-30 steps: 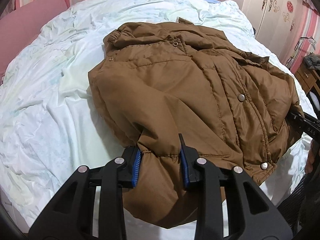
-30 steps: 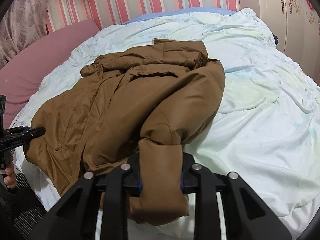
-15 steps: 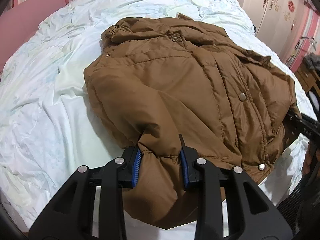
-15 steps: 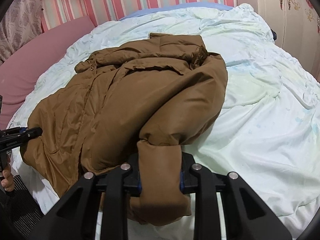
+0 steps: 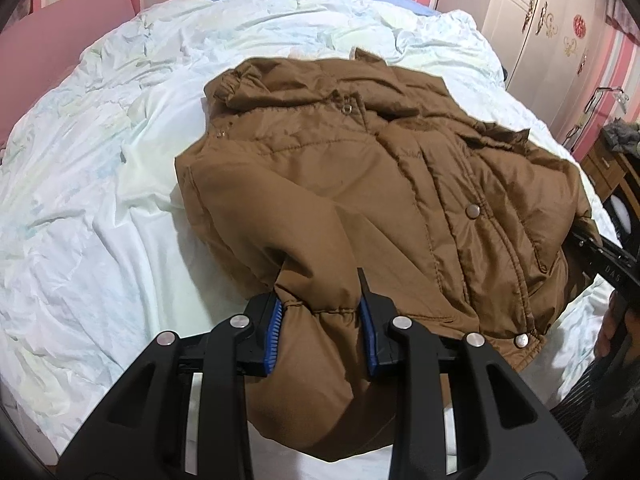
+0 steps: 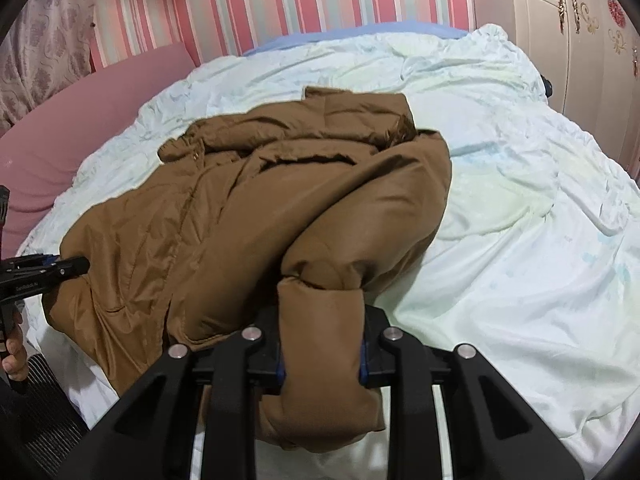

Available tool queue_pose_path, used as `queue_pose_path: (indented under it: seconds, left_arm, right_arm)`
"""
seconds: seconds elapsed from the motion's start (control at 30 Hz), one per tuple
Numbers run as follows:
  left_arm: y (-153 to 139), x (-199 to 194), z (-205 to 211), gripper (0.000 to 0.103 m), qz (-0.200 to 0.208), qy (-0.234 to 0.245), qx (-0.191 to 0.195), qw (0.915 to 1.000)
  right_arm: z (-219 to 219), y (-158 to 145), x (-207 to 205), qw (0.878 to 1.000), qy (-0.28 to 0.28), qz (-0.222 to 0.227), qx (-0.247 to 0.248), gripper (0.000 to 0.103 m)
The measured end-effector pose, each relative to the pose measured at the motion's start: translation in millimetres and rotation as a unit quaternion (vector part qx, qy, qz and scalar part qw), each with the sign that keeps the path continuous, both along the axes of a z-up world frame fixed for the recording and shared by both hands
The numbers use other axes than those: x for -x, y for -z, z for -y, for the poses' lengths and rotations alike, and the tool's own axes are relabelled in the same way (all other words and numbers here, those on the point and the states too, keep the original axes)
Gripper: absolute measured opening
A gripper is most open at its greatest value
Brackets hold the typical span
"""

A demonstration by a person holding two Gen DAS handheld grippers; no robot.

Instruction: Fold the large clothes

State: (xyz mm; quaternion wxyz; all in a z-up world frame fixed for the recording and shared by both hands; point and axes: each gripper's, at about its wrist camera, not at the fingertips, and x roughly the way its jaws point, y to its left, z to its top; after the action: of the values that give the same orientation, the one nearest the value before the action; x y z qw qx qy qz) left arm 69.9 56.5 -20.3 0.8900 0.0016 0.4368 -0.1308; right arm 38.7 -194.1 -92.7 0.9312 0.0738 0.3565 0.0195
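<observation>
Room: a bedroom with pink striped wallpaper (image 6: 256, 4), a white wardrobe (image 5: 532, 24) with red ornaments on its doors, and a pink headboard (image 6: 100, 120) beside the bed.
Surface: a bed covered by a crumpled pale quilt (image 5: 80, 220), faintly printed in blue and green.
Jacket: a brown padded jacket (image 5: 360, 184) lies spread on the quilt, front up, collar toward the far end of the bed, hem toward the near edge; metal snaps show along its front.
Left gripper: the left gripper (image 5: 322, 330) has its blue-padded fingers (image 5: 273, 332) clenched on the cuff of the left sleeve (image 5: 304, 240), which bunches between them and hangs down below.
Right gripper: the right gripper (image 6: 322, 360) is clamped on the cuff of the right sleeve (image 6: 360, 232); the fabric fills the gap and hides most of the pads.
Sleeves: each runs from its shoulder down toward the near edge, lifted a little off the quilt at the gripped end.
Hands: a hand (image 6: 14, 344) shows at the edge of the right wrist view behind the other tool; in the left wrist view the dark shape at the right edge is probably the other hand, too blurred to be sure.
Floor side: a dark ribbed mat (image 6: 44, 400) lies below the bed's near corner.
</observation>
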Motion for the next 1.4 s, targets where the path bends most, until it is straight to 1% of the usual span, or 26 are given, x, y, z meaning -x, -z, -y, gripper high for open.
queue_pose_path:
  seconds: [0.2,0.33,0.4,0.47,0.57,0.73,0.83,0.9,1.03,1.07,1.13,1.27,1.33,1.4]
  left_arm:
    - [-19,8,-7,0.028,0.015,0.002,0.003,0.9999]
    - [-32,12,-13,0.027,0.022,-0.005,0.022,0.9995]
    - [-41,15,-17,0.027,0.031,-0.013,0.031,0.999]
    - [-51,20,-17,0.027,0.044,-0.016,0.031,0.9984]
    - [-63,27,-17,0.026,0.061,-0.016,0.029,0.9976]
    - [-74,40,-26,0.026,0.071,-0.023,0.04,0.9964]
    - [-87,56,-27,0.026,0.086,-0.025,0.031,0.9955]
    - [-101,72,-29,0.026,0.099,-0.02,0.03,0.9944]
    - [-137,105,-37,0.026,0.13,-0.008,0.034,0.9909]
    - [-146,113,-41,0.026,0.138,-0.006,0.033,0.9898]
    - [-167,128,-47,0.026,0.154,-0.003,0.032,0.9876]
    - [-199,151,-58,0.026,0.177,0.007,0.046,0.9831]
    - [-206,152,-63,0.026,0.184,0.01,0.051,0.9816]
    - [-199,137,-68,0.027,0.176,0.0,0.046,0.9832]
  right_arm:
    - [3,-14,4,1.0,0.0,0.019,-0.016,0.024]
    - [11,-28,8,0.998,-0.002,0.033,-0.052,0.023]
    - [19,-34,9,0.995,-0.003,0.036,-0.089,0.021]
    - [21,-41,11,0.994,-0.003,0.042,-0.096,0.02]
    - [19,-54,15,0.995,-0.005,0.056,-0.085,0.019]
    - [16,-72,27,0.995,-0.004,0.072,-0.064,0.018]
    - [17,-79,38,0.995,-0.004,0.074,-0.066,0.017]
    - [16,-88,48,0.995,-0.008,0.079,-0.063,0.016]
    - [9,-118,72,0.994,-0.018,0.098,-0.046,0.016]
    - [6,-131,82,0.993,-0.02,0.108,-0.04,0.016]
    - [2,-148,93,0.992,-0.025,0.119,-0.036,0.016]
    - [-3,-188,121,0.988,-0.032,0.151,-0.03,0.016]
    - [-6,-205,131,0.985,-0.034,0.167,-0.03,0.016]
    - [-7,-221,137,0.982,-0.037,0.182,-0.032,0.016]
